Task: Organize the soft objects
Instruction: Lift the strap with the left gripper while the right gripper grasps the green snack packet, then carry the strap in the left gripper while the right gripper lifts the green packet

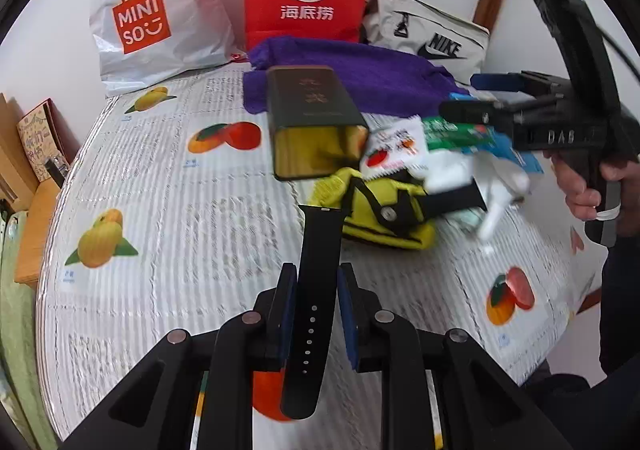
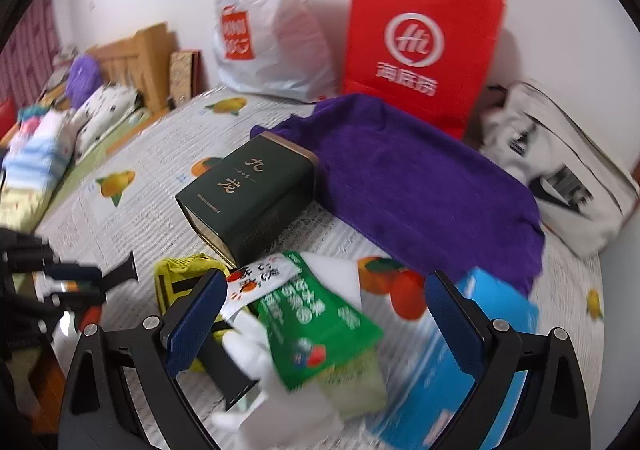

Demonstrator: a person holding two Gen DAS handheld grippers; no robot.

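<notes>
Two grippers: left gripper (image 1: pixel 316 286) pinches watch strap (image 1: pixel 316 274) above table (image 1: pixel 168 210); right gripper (image 2: pixel 320 310) spread over packets (image 2: pixel 320 314).
Risk: strap slips sideways; pile scatters when nudged.

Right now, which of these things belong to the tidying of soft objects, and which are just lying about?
Part of the job:
- black watch strap, clamped in the left claw
- purple towel
- yellow mesh pouch
- right claw, open above the packets

Probably just lying about:
- dark green tin
- red paper bag
- white Miniso bag
</notes>
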